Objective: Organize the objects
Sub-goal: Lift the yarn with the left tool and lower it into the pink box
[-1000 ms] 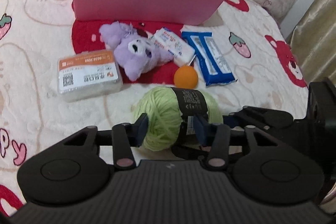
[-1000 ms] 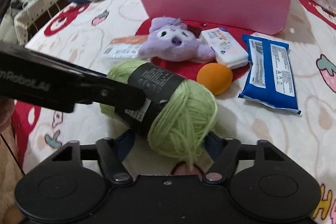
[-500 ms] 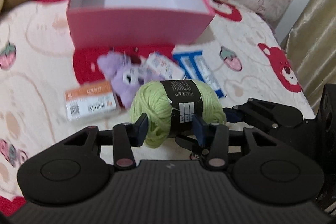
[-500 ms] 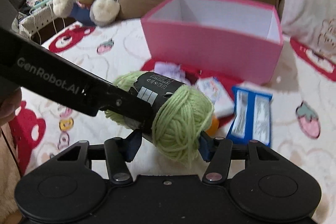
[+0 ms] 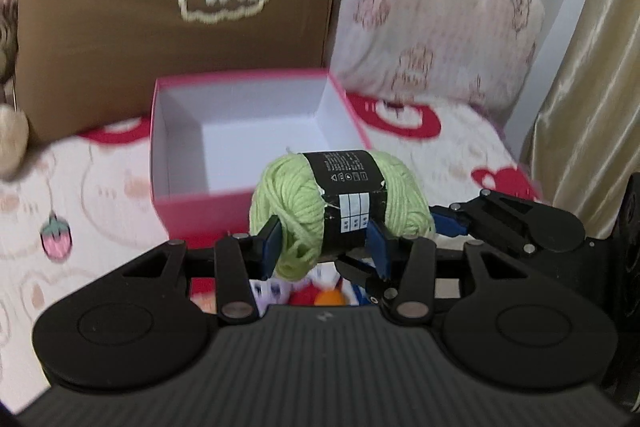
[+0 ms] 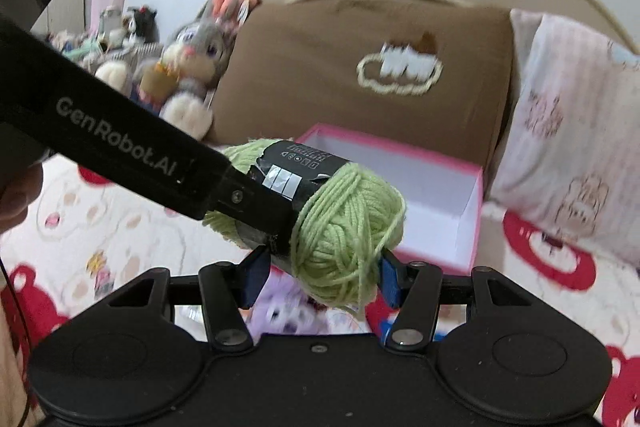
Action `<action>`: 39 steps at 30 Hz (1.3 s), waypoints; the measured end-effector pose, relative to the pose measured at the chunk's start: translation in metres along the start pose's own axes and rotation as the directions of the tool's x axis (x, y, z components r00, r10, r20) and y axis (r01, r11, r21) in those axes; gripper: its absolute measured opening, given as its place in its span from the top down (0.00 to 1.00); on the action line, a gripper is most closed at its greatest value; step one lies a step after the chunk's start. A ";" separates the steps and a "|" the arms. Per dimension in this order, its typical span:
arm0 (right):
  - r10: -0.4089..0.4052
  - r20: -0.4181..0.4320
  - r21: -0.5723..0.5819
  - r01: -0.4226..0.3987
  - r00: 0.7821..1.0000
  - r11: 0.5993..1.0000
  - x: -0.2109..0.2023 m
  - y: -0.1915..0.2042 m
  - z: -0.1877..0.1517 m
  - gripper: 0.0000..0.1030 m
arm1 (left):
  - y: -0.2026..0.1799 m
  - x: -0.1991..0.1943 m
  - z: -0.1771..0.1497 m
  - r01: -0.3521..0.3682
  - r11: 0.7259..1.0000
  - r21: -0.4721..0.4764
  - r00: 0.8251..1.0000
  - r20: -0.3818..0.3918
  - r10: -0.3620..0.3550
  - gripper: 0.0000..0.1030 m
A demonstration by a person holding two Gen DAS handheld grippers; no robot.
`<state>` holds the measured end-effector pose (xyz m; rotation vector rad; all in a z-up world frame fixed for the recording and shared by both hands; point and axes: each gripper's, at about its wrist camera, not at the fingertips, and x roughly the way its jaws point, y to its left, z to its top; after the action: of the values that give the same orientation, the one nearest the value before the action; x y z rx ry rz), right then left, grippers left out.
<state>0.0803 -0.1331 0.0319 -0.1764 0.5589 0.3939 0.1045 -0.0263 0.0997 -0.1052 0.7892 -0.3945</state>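
Note:
A ball of light green yarn (image 5: 294,193) with a black paper band hangs in the air, held from two sides. My left gripper (image 5: 324,247) is shut on its banded middle. My right gripper (image 6: 323,277) is shut on the ball's green end (image 6: 348,227). In the left wrist view the right gripper's fingers (image 5: 446,223) reach in from the right. In the right wrist view the left gripper's fingers (image 6: 260,203) slant in from the left. Just beyond the yarn stands the open pink box (image 5: 188,207), white inside and empty (image 6: 474,223).
Under the grippers lie a purple plush toy (image 6: 280,311) and an orange ball (image 5: 329,298) on the cartoon-print bedspread (image 5: 92,195). Behind the box lean a brown cushion (image 5: 160,27) and a pink pillow (image 5: 432,27). A grey plush rabbit (image 6: 196,59) sits at the left, a curtain (image 5: 592,87) hangs at the right.
Both grippers have risen with the yarn ball off the bedspread. The right jaws closed tighter on it. The box's inside has come into view and the other items have slid beneath the grippers.

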 end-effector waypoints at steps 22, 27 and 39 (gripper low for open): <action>0.019 -0.133 0.029 -0.015 0.991 0.999 0.158 -0.078 0.050 0.41 | 0.059 0.155 0.093 -0.052 0.994 -0.095 0.997 -0.068 0.045 0.56; 0.047 -0.221 0.058 -0.035 0.974 0.998 0.216 -0.095 0.039 0.41 | 0.082 0.212 0.092 -0.082 0.987 -0.138 0.988 -0.143 0.062 0.56; -0.040 -0.364 0.013 0.048 0.930 0.999 0.288 -0.113 0.040 0.42 | 0.102 0.295 0.105 -0.079 0.978 -0.193 0.978 -0.207 0.038 0.56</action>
<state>0.3694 -0.1343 -0.0856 -0.2429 0.9240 0.3115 0.3973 -0.0505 -0.0484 -0.2325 1.0304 -0.2711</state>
